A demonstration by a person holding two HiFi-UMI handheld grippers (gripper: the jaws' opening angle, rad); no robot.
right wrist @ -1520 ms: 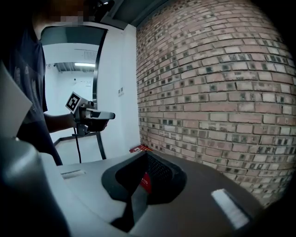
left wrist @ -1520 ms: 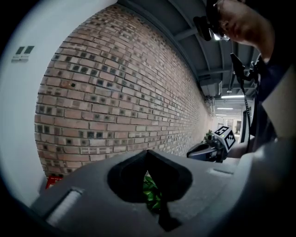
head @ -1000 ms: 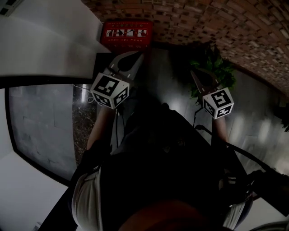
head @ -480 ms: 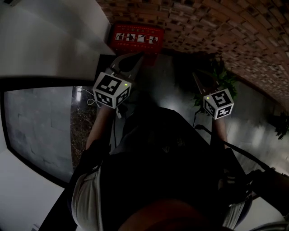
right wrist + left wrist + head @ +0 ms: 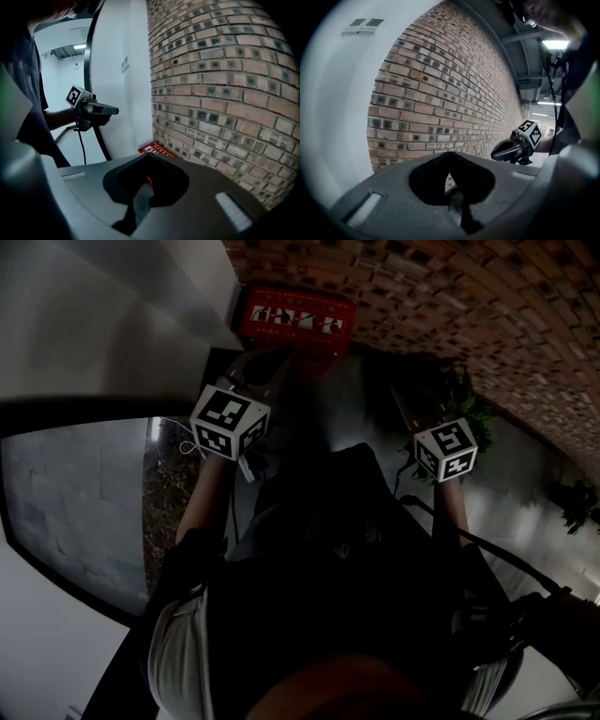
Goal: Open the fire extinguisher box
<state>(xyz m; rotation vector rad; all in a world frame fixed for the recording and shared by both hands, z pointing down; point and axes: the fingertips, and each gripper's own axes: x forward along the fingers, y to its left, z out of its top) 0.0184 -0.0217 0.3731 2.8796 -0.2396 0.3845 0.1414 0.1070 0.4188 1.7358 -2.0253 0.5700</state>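
The red fire extinguisher box [image 5: 298, 320] stands on the floor against the brick wall [image 5: 450, 306], with white pictograms on its lid. In the right gripper view the box [image 5: 157, 150] shows just beyond my jaw tips, at the corner of the white wall. My left gripper [image 5: 279, 358] is held in the air short of the box, shut and empty. My right gripper [image 5: 405, 397] hangs further right over the floor, also shut with nothing in it. Each gripper sees the other: the right gripper [image 5: 500, 151] and the left gripper [image 5: 111, 110]. Neither touches the box.
A white wall [image 5: 112, 324] runs along the left with a dark-framed glass panel [image 5: 75, 502] below it. A green potted plant [image 5: 464, 395] stands by the brick wall to the right of the box. The person's dark torso fills the lower head view.
The box has drifted right and slightly lower in the head view as the person moved closer. Both grippers travelled along with the person, still shut.
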